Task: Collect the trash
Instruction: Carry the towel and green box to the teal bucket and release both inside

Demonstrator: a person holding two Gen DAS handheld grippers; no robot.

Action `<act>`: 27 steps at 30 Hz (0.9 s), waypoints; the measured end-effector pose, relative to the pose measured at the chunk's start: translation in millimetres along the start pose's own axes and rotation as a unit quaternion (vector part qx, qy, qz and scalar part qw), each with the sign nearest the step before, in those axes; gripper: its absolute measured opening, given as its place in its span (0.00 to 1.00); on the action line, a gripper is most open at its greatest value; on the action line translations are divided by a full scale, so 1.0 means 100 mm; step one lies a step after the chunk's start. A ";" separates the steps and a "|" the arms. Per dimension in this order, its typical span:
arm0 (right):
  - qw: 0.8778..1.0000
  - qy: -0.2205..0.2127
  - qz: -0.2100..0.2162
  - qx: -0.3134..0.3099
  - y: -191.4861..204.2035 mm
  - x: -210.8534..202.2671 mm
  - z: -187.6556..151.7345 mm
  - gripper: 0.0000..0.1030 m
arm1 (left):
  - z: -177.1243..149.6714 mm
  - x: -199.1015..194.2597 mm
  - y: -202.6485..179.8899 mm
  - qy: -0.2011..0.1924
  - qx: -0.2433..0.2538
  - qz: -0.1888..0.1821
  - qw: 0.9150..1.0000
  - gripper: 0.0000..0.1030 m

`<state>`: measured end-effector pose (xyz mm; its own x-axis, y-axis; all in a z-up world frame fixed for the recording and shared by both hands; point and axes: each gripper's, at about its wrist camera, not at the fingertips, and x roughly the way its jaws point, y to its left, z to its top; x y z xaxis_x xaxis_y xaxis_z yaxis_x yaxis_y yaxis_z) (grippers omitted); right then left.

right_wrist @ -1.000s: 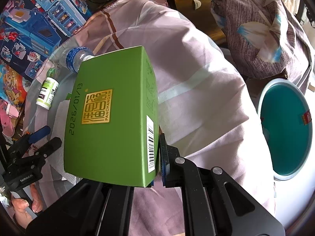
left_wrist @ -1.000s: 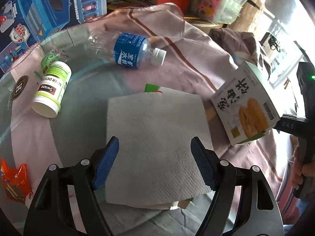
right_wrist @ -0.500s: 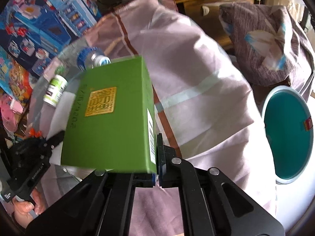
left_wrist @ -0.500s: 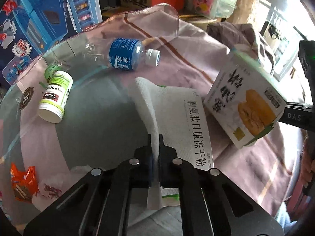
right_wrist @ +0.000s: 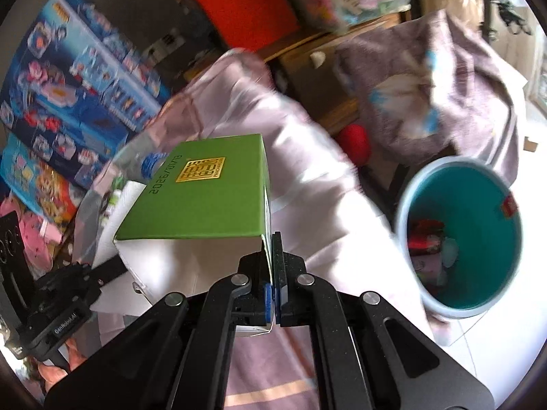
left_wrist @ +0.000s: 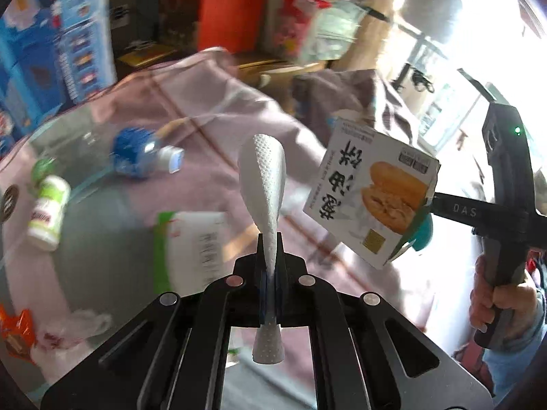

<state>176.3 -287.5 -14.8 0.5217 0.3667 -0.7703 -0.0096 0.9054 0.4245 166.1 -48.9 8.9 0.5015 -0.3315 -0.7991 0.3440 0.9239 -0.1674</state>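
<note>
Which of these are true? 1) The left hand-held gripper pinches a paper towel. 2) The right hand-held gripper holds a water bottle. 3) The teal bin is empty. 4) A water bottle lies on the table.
1) True: the left hand-held gripper is clamped on the paper towel.
2) False: the right hand-held gripper grips the green box by a flap.
3) False: the teal bin already holds some trash.
4) True: the water bottle lies on its side on the table.
</note>
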 end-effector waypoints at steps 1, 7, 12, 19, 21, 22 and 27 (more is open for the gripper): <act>1.000 -0.009 -0.007 0.004 -0.09 -0.08 0.02 0.01 | 0.03 0.03 -0.08 0.001 0.006 -0.005 1.000 0.04; 0.996 -0.041 -0.058 0.052 -0.86 -0.50 0.07 0.01 | 0.25 0.32 -0.79 0.015 0.054 -0.057 0.997 0.04; 0.989 -0.047 -0.105 0.092 -1.52 -0.74 0.02 0.01 | 0.41 0.74 -1.42 0.041 0.083 -0.098 0.991 0.04; 0.981 -0.013 -0.143 0.132 -2.20 -0.68 -0.09 0.02 | 0.45 1.38 -2.05 0.092 0.112 -0.121 0.982 0.04; 0.979 -0.001 -0.149 0.138 -2.31 -0.61 -0.12 0.02 | 0.46 1.55 -2.14 0.104 0.115 -0.123 0.980 0.04; 0.978 0.004 -0.151 0.140 -2.35 -0.58 -0.13 0.02 | 0.46 1.61 -2.17 0.108 0.116 -0.123 0.980 0.04; 0.975 0.024 -0.155 0.158 -2.60 -0.43 -0.17 0.11 | 0.48 2.01 -2.32 0.142 0.119 -0.113 0.976 0.12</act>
<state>142.0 -534.9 -99.4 0.4177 0.1012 -0.9029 0.4102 0.8657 0.2868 225.1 -339.3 -84.9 0.1627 -0.4239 -0.8910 0.6114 0.7520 -0.2462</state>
